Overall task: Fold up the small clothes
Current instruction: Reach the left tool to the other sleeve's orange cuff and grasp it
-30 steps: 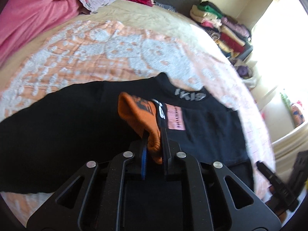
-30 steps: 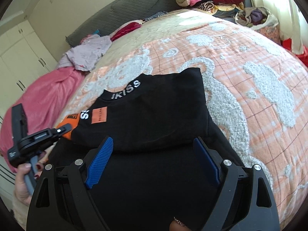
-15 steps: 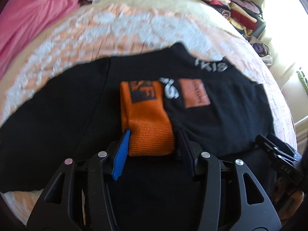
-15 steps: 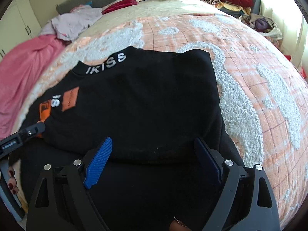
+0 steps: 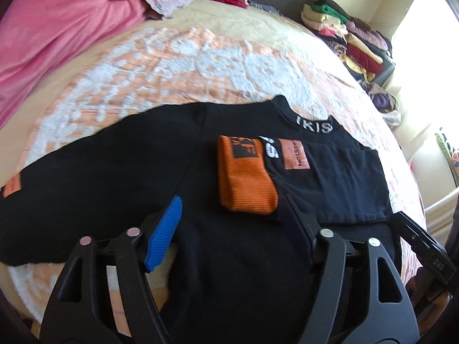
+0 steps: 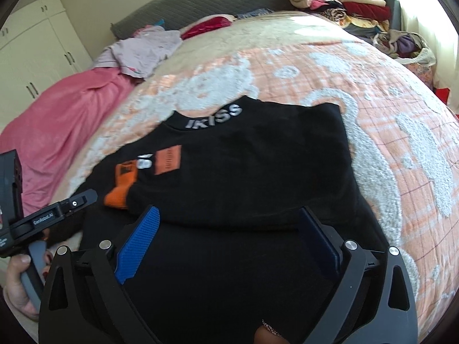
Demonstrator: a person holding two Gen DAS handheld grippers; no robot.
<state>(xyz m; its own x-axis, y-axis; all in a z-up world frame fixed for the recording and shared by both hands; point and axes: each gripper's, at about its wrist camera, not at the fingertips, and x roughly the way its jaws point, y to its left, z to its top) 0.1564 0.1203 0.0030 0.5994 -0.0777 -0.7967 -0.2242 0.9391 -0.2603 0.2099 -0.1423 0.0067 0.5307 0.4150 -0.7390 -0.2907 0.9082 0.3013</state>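
Bedspread (image 5: 172,66) under black top (image 5: 114,172)

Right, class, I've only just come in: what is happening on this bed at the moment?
A person with a gripper in each hand is folding a black top spread on the patterned bedspread. One sleeve, with its orange cuff, already lies folded across the front. The left gripper is opening just short of that cuff, with nothing between its jaws. The right gripper is opening too, hovering over the lower part of the top and holding nothing. The other sleeve lies unfolded.
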